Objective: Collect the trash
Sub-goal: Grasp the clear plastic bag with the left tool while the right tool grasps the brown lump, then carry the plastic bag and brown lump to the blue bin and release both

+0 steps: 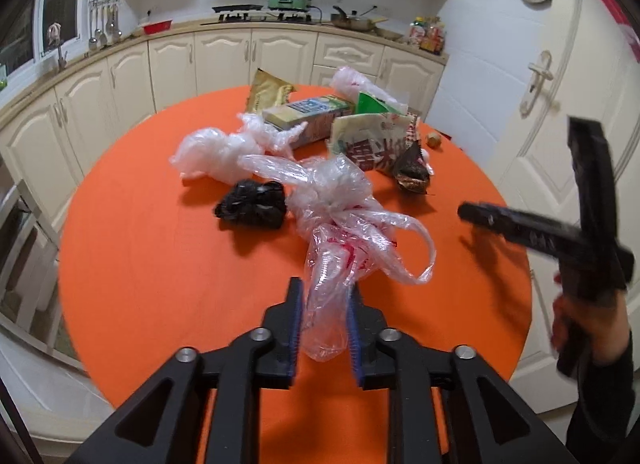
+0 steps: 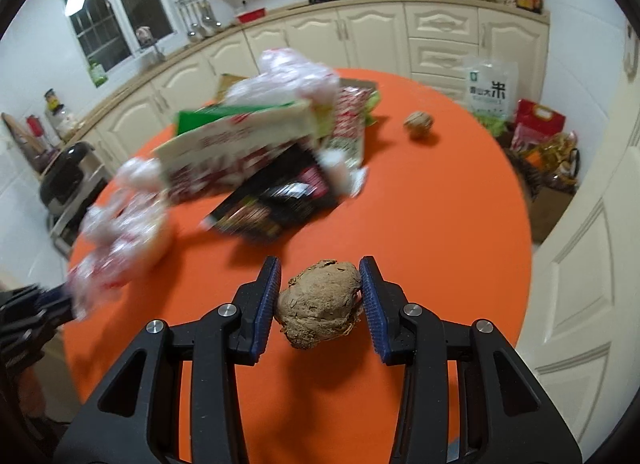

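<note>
My left gripper [image 1: 323, 296] is shut on a clear plastic bag with red print [image 1: 340, 256] that trails forward over the round orange table [image 1: 160, 248]. Beyond it lie a black crumpled bag [image 1: 252, 205], a white plastic bag [image 1: 218, 151], a carton [image 1: 308, 115] and snack packets [image 1: 376, 143]. My right gripper [image 2: 320, 280] is shut on a brown lumpy ball [image 2: 320, 304] and holds it above the table [image 2: 460, 203]. The right gripper also shows in the left wrist view [image 1: 468, 215], blurred. A second brown ball [image 2: 419, 122] lies further back.
Cream kitchen cabinets [image 1: 224, 59] and a counter with a stove curve behind the table. A white door [image 1: 540, 103] stands at the right. Bags of goods [image 2: 492, 95] sit on the floor past the table's far edge. The trash pile [image 2: 260, 143] looks blurred in the right wrist view.
</note>
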`<state>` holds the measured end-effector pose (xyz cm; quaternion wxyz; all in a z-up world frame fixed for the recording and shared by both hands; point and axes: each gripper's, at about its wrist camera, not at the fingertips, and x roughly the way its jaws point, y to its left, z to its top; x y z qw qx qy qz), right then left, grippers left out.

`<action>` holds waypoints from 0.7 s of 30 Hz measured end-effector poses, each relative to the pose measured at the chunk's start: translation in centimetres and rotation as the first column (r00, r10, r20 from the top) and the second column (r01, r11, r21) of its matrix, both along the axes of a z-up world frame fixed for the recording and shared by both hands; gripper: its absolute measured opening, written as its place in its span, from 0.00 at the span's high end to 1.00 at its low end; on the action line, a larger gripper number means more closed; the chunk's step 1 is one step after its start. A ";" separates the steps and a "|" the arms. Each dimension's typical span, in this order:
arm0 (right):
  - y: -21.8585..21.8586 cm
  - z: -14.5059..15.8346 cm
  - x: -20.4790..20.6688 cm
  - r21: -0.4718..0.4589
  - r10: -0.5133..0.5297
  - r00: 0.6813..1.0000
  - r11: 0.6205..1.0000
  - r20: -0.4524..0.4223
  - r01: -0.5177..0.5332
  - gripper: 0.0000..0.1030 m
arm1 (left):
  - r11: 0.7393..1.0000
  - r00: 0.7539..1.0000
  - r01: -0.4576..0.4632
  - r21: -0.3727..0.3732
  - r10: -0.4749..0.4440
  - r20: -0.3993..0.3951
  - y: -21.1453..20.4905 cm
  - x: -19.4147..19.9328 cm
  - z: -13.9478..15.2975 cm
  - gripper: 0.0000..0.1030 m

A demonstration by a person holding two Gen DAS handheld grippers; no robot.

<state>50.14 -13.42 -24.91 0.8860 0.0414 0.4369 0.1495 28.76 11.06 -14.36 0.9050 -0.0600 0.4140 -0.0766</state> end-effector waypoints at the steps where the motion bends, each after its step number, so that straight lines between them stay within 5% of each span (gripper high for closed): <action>1: 0.2 -0.1 -0.5 0.006 -0.001 1.000 1.000 0.001 0.001 0.63 | 1.000 1.000 -0.005 0.007 0.005 -0.009 -0.3 0.3 0.0 0.70; 4: 0.3 -0.4 -2.1 0.022 -0.011 1.000 1.000 0.001 0.011 0.63 | 1.000 1.000 -0.001 0.017 0.001 0.004 -1.4 1.5 0.0 0.55; 7: 0.0 -0.5 -2.9 0.044 -0.021 1.000 0.999 -0.004 0.021 0.63 | 0.998 1.000 -0.006 0.067 0.006 -0.012 -2.8 3.2 -0.7 0.56; 10: 0.0 -0.4 -3.7 0.062 -0.028 1.000 0.998 -0.001 0.028 0.63 | 0.995 0.999 0.023 0.099 -0.020 -0.030 -4.2 3.9 -1.4 0.91; 21: -2.0 0.9 -5.8 0.147 -0.039 0.997 0.989 0.071 0.029 0.63 | 0.995 0.990 0.093 0.048 -0.098 0.104 -6.2 -0.5 2.5 0.95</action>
